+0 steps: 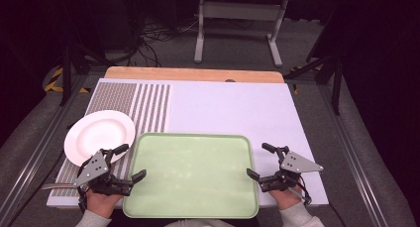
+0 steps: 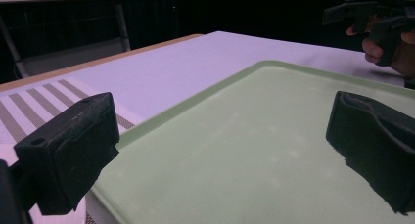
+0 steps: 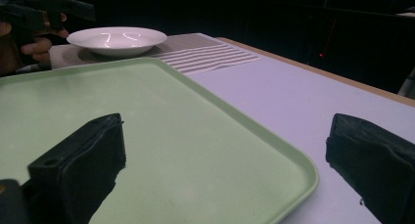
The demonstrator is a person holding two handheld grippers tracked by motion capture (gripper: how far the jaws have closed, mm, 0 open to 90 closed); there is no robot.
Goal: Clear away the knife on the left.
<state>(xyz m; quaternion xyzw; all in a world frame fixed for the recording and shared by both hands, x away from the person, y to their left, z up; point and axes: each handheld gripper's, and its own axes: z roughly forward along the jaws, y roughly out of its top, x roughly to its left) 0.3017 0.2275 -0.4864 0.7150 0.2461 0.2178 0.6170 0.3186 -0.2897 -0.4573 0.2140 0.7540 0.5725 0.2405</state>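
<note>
A pale green tray [image 1: 190, 207] lies empty at the near middle of the table, its rim also showing in the left gripper view [image 2: 215, 82] and the right gripper view [image 3: 254, 126]. A white plate [image 1: 99, 133] rests on the striped mat to the tray's left, seen far off in the right gripper view [image 3: 117, 40]. My left gripper [image 1: 130, 162] is held open at the tray's left edge, nothing between its jaws [image 2: 220, 145]. At the tray's right edge my right gripper [image 1: 261, 161] is open too, jaws wide apart and empty [image 3: 225, 165].
A white mat [image 1: 228, 108] with a brown striped patch [image 1: 148, 105] covers the wooden table. Beyond the far edge stand a metal table frame [image 1: 237, 24] and loose cables on the floor. Dark rails run along both table sides.
</note>
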